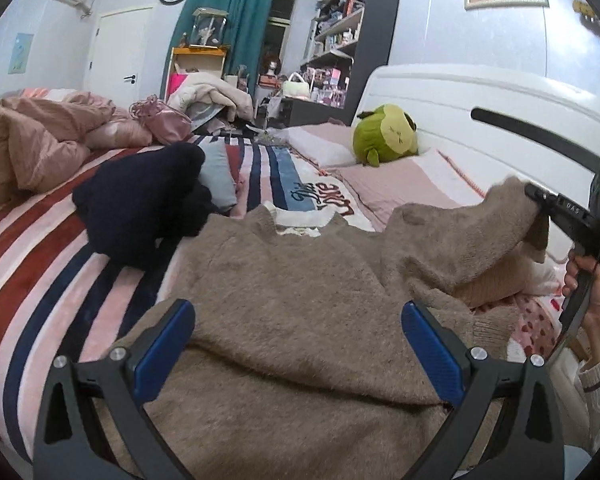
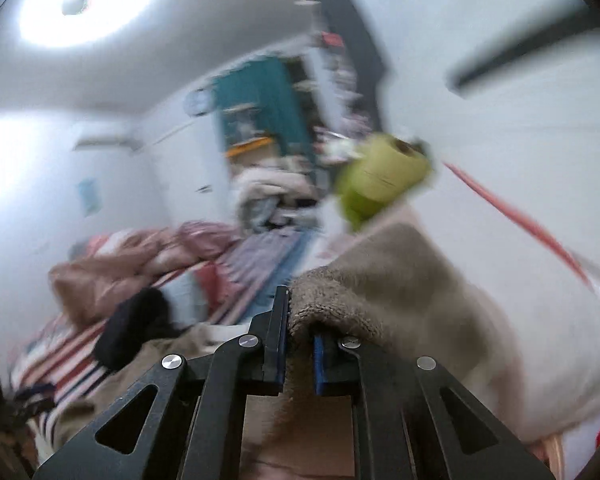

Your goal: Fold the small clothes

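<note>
Sweater front and centre: a fuzzy taupe knit sweater (image 1: 300, 300) lies spread across the lower middle of the left wrist view, neckline pointing away toward the middle of the frame, its body flat on the striped blanket (image 1: 52, 248). One sleeve (image 1: 460, 232) is lifted off the bed at the right of the frame, pinched at its cuff by the right gripper (image 1: 534, 196), whose handle sits in the person's hand (image 1: 592, 292) at the right edge. The right wrist view is smeared with blur, but it shows the jaws clamped tight on a fold of that taupe knit (image 2: 340, 292) at bottom centre.

Left gripper (image 1: 298, 344) hovers low over the sweater's body at the bottom of the frame, blue pads (image 1: 164, 344) spread wide apart, nothing caught between them.

Judging from this, the step is a sleeve fold. To do it well, the cuff should probably travel across toward the left of the frame and come down flat on the chest, sleeve lying straight. The open left gripper looks well placed to press down on the body so the knit doesn't drag along. Watch that the grip has a good bite; thick fuzzy fabric could slip.

A dark navy garment (image 1: 140, 208) waits at centre left, touching the sweater's shoulder, and a green plush toy (image 1: 384, 136) sits by the white headboard (image 1: 480, 96) upper right.
</note>
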Motion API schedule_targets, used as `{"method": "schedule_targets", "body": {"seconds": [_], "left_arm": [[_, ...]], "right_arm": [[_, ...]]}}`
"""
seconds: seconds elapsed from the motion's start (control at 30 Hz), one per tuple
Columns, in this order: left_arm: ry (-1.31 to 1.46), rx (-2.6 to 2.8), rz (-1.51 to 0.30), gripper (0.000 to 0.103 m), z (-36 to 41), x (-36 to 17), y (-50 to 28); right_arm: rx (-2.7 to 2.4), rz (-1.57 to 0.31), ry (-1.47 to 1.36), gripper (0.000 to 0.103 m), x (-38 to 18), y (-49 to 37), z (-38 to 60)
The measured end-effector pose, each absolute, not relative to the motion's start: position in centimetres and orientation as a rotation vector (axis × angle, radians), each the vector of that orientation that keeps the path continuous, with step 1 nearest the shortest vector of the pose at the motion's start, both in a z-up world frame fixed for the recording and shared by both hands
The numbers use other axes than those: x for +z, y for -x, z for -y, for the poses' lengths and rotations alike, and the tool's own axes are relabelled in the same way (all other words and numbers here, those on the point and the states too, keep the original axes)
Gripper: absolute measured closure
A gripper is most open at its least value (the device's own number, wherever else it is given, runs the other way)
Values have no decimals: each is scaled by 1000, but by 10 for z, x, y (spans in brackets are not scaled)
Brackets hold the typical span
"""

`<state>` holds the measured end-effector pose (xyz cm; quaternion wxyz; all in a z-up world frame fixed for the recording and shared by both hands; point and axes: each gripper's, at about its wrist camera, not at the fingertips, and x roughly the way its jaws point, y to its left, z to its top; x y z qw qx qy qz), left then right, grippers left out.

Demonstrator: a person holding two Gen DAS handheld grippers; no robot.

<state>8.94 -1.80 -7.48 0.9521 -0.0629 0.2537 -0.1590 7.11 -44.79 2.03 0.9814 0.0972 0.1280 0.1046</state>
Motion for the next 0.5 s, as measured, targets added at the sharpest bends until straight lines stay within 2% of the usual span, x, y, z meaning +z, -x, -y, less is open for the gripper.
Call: {"method": "schedule_targets", "body": {"seconds": [0.13,0.2,0.33,0.4,0.47,0.5], "left_arm": [[167,-321,-495,1,-4,-71,-74],[177,-320,-488,1,-14,-71,-67],[197,-317,-499,1,-35,-78,-56],[201,-322,-521,1,-44,-82,-55],[198,-310,-520,1,-53,-86,-52],[197,-306,-520,1,-56,-87,-52]], "right_arm": [[462,-344,94,98,27,-63,338],[612,-502,172,97,4,-70,280],[783,-939,219,92,-85,-89,206],[774,-1014,244,75,-112,-92,199],[774,-1026,154,73,-113,-93,207],[777,-1024,83,65,-107,-96,216]]}}
